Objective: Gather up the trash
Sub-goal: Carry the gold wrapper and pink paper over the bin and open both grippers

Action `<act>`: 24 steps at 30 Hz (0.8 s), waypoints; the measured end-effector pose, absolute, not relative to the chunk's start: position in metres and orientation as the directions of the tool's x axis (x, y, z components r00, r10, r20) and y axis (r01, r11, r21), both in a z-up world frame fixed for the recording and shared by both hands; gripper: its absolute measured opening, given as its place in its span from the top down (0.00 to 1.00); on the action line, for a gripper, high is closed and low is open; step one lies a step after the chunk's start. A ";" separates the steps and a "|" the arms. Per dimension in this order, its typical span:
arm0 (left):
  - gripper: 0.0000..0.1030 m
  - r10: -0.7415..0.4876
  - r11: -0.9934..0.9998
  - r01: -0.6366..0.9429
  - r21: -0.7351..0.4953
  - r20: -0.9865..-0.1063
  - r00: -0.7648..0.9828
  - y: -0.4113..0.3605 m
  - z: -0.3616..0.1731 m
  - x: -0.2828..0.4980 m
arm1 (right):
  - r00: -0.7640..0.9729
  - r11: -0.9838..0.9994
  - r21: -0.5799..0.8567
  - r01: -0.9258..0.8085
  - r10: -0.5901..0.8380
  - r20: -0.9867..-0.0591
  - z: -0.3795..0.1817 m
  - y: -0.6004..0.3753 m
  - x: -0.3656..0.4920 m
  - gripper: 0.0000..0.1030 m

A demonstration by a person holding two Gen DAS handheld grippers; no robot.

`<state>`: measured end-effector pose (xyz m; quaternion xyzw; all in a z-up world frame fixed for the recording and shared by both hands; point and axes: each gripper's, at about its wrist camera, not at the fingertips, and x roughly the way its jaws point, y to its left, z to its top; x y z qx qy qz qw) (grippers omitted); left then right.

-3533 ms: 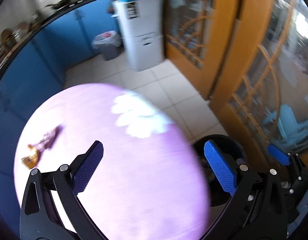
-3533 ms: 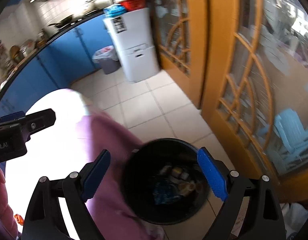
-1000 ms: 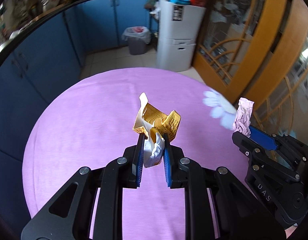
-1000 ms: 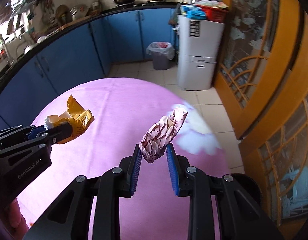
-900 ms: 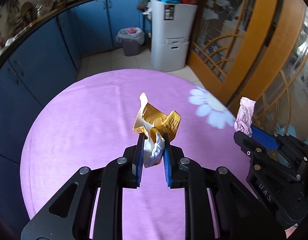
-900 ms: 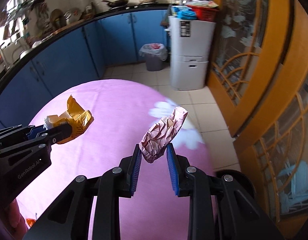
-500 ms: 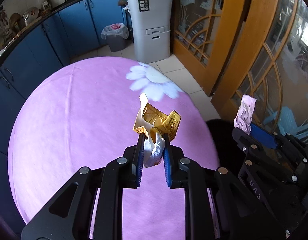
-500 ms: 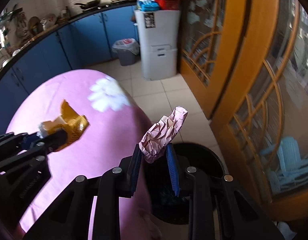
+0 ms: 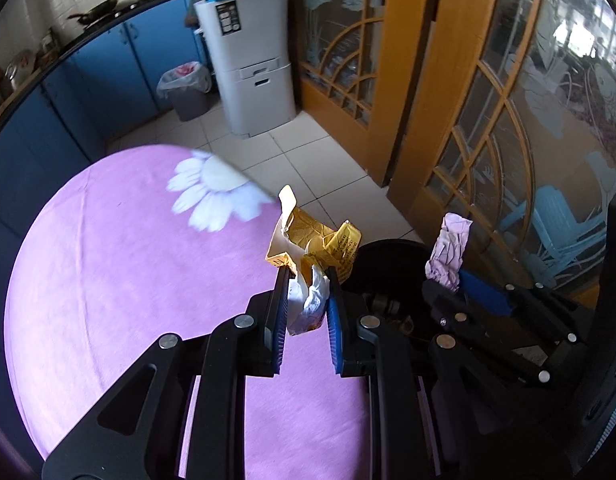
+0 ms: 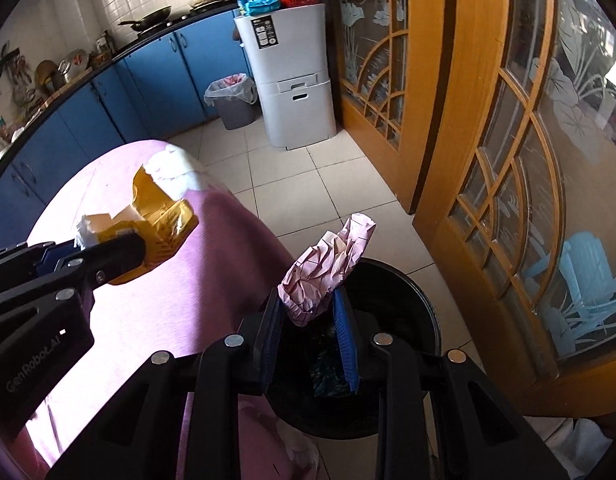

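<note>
My left gripper [image 9: 307, 280] is shut on a crumpled yellow-and-white wrapper [image 9: 314, 246], held over the right edge of the round table with its purple cloth [image 9: 120, 280]. The same wrapper [image 10: 160, 220] shows at the left of the right wrist view. My right gripper [image 10: 308, 300] is shut on a crumpled pink paper [image 10: 328, 268], right above the open black trash bin [image 10: 408, 292] on the floor. That pink paper [image 9: 450, 252] and the bin [image 9: 392, 256] also appear right of the left gripper. Dark trash lies inside the bin.
A white daisy print [image 9: 212, 196] marks the cloth. Wooden glass-paned doors [image 10: 488, 140] stand close on the right. Farther back are a grey drawer unit [image 10: 292, 76], a lined grey bin [image 10: 232, 100] and blue cabinets [image 10: 148, 80] along the tiled floor.
Both grippers have swung right, off the middle of the table toward its edge. The black bin has come into view under the right gripper. Both grips are unchanged.
</note>
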<state>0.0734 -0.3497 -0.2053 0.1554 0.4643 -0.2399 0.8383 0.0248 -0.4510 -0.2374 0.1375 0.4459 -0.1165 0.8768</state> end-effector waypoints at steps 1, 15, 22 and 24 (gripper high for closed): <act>0.82 -0.257 0.834 0.550 0.039 -0.854 0.452 -0.353 -0.206 0.074 | 0.575 0.933 0.139 0.331 -0.083 -0.814 -0.239 -0.454 0.024 0.75; 0.78 -0.266 0.797 0.603 0.032 -0.878 0.397 -0.406 -0.223 0.087 | 0.543 0.905 0.178 0.386 -0.067 -0.837 -0.258 -0.490 0.029 0.75; 0.16 -0.295 0.786 0.617 0.046 -0.849 0.439 -0.415 -0.216 0.084 | 0.529 0.891 0.182 0.416 -0.074 -0.846 -0.266 -0.499 0.029 0.70; 0.14 -0.292 0.785 0.617 0.047 -0.851 0.437 -0.417 -0.217 0.085 | 0.524 0.889 0.185 0.419 -0.070 -0.849 -0.267 -0.503 0.028 0.68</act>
